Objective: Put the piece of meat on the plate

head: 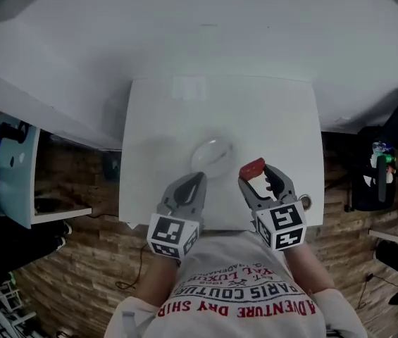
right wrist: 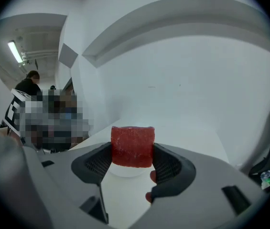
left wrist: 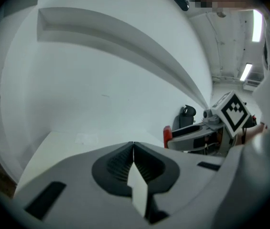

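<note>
My right gripper (head: pixel 257 177) has the piece of meat (head: pixel 252 167) pinched between its pads. The jaws stand only as far apart as the block is wide and bear on its two opposite flat sides. In the right gripper view the meat is a small red block with a grainy face and square edges. It sits out at the jaw tips, and much of it stands clear above and ahead of the pads.

It does not sag or bulge where it is squeezed, so I judge it firm enough to keep its shape, though probably a little springy. It also looks light. The rough surface should give the pads good friction, so I don't expect it to slip. Held this far out at the tips, it could pivot if I jolt it.

The hold on the flat sides looks right to me, and I would not shift it.

My left gripper (head: pixel 190 186) is closed with nothing in it. Its own view shows the jaws meeting in a line, and it hangs over the near part of the white counter (head: pixel 170 118).

The clear plate (head: pixel 199 162) lies on the counter just ahead of and between the two grippers. The meat is near the plate's right edge but not over it. The plate is glassy and probably slick, so I want to come in low before letting go, or the block may bounce or skid
</note>
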